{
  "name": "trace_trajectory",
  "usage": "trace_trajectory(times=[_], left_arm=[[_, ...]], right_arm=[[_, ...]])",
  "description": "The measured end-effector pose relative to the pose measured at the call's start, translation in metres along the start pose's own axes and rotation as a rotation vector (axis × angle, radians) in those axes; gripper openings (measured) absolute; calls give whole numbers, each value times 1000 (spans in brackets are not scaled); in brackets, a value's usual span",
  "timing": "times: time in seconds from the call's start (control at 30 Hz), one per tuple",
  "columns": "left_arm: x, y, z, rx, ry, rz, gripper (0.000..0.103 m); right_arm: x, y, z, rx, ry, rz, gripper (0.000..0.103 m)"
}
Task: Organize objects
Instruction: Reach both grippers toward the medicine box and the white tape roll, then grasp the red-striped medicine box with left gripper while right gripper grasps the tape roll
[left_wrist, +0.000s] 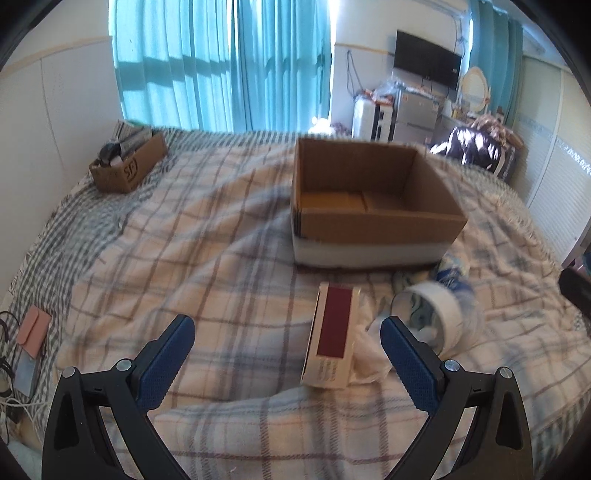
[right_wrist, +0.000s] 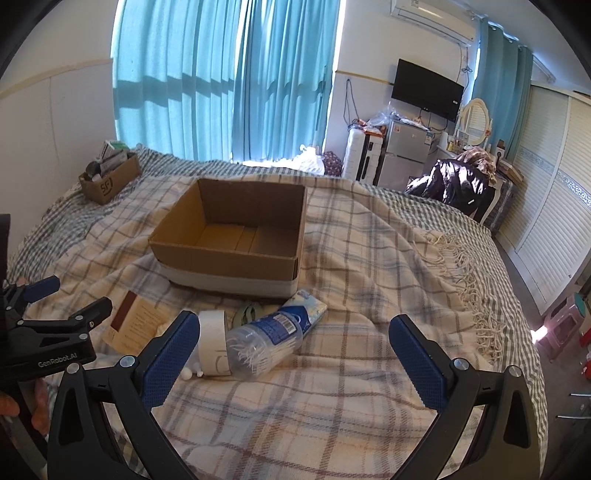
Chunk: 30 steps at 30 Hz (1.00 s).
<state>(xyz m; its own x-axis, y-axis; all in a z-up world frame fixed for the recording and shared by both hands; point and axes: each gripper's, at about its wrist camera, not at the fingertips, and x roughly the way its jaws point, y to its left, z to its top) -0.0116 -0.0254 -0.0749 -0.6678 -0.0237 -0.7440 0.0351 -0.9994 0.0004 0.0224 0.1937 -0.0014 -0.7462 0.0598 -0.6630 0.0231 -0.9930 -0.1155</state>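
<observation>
Both grippers spread over the bed, holding nothing.
Left gripper (left_wrist: 288, 345), marked "GenRobot.AI", faces the carton (left_wrist: 330, 336); box (left_wrist: 373, 206) at 12 o'clock; right gripper (right_wrist: 294, 341) near the swab tub (right_wrist: 264, 341); far box (right_wrist: 110, 182) reads "SF".

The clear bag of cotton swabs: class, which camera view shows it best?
The right wrist view: the clear bag of cotton swabs lies whole, sticks and barcode label visible. The left wrist view shows only a blurred part behind the white tape roll.

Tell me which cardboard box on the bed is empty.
The large cardboard box mid-bed: only its bare floor shows. The small box by the wall is stuffed with items.
</observation>
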Motion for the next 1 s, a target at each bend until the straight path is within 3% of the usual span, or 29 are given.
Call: trace_trajectory(times=[0.17, 0.27, 0.33, 0.37, 0.4, 0.53, 0.67, 0.73, 0.9, 1.0], left_arm=[[26, -8, -10, 31, 47, -9, 95], [41, -14, -15, 57, 76, -24, 83], [50, -16, -19, 66, 107, -39, 58], [56, -17, -20, 68, 134, -66, 51], [60, -19, -22, 69, 152, -87, 35], [57, -19, -21, 62, 164, -117, 30], [36, -2, -4, -2, 113, -119, 30], [27, 6, 4, -20, 90, -102, 30], [19, 21, 14, -36, 52, -50, 30], [24, 25, 14, -43, 64, -41, 30]], right_arm=[[16, 4, -9, -17, 51, 6, 103], [23, 7, -12, -31, 72, 6, 103], [28, 9, -14, -41, 87, 8, 103], [30, 10, -15, -44, 94, 10, 103], [33, 12, -15, -45, 105, 12, 103], [46, 21, -18, -55, 142, 39, 102], [59, 34, -21, -63, 190, 85, 91], [66, 43, -23, -76, 208, 98, 89], [89, 61, -28, -74, 278, 153, 69], [97, 69, -26, -75, 281, 129, 70]])
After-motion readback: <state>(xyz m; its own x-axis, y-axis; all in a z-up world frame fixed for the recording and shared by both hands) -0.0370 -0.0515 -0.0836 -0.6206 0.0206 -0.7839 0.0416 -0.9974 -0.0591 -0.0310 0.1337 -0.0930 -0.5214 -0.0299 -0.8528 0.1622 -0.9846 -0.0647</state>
